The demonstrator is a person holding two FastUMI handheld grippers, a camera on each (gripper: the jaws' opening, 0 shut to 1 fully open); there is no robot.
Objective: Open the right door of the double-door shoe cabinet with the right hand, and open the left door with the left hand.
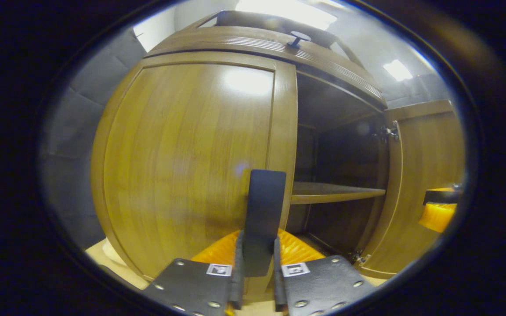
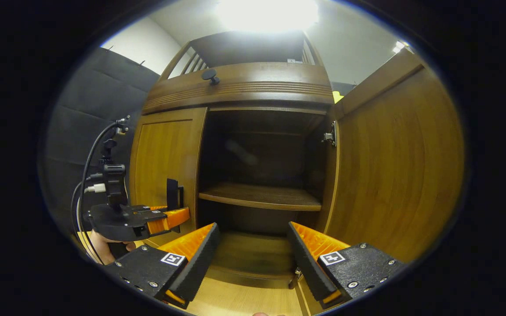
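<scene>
The wooden shoe cabinet [image 1: 253,44] stands close ahead. Its left door [image 1: 182,158] is closed and carries a dark flat handle [image 1: 262,215] near its inner edge. My left gripper [image 1: 257,263] is shut on that handle, both fingers pressing its lower part. The right door [image 1: 428,175] is swung wide open, showing a dark interior with one shelf [image 1: 332,192]. In the right gripper view the open right door [image 2: 393,166] fills the right side and the shelf [image 2: 262,196] lies ahead. My right gripper [image 2: 253,254] is open, holding nothing. The left gripper [image 2: 165,219] sits at the left door's handle [image 2: 172,193].
A small dark knob [image 1: 298,38] sits on the cabinet's top. A hand [image 2: 103,245] and cables [image 2: 90,166] trail behind the left gripper. Dark padded wall [image 2: 90,96] lies to the left. Light wooden floor [image 2: 235,298] runs below the cabinet.
</scene>
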